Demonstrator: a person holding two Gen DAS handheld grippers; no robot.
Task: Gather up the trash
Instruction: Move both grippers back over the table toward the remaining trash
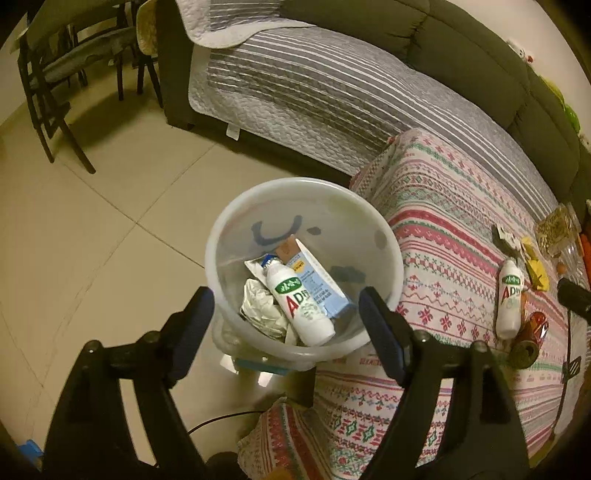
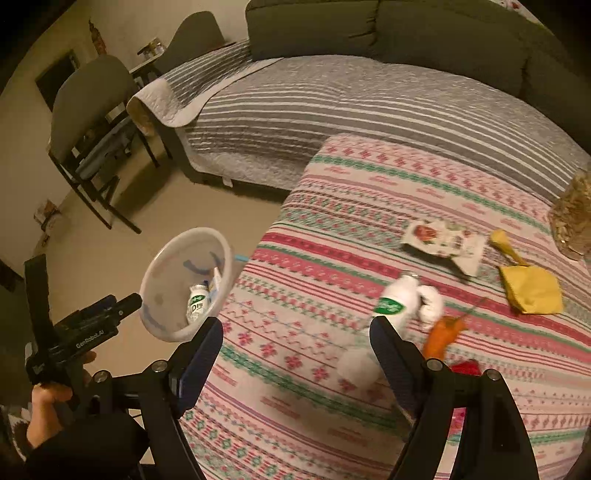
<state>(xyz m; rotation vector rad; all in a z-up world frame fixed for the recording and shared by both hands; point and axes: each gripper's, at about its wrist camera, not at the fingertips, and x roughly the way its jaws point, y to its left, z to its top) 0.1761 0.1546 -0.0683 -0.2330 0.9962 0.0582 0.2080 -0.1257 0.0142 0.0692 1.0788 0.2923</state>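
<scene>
The left gripper (image 1: 286, 317) hangs over the white bin (image 1: 236, 206), jaws apart and empty above a dropped bottle (image 1: 301, 299), while beside the bin the right gripper (image 2: 295, 343), jaws apart and empty, faces another bottle (image 2: 397, 301) on the patterned bed (image 2: 332, 229).

Home living room: grey sofa (image 2: 406, 33) with striped quilt (image 1: 332, 96), dining chairs (image 2: 92, 122), tiled floor (image 1: 92, 240)

Left wrist view, steeply down, close over bin (image 1: 303, 266), right wrist view, down over cloth (image 2: 332, 332), shared: bin, cloth, sofa (image 2: 369, 99).
</scene>
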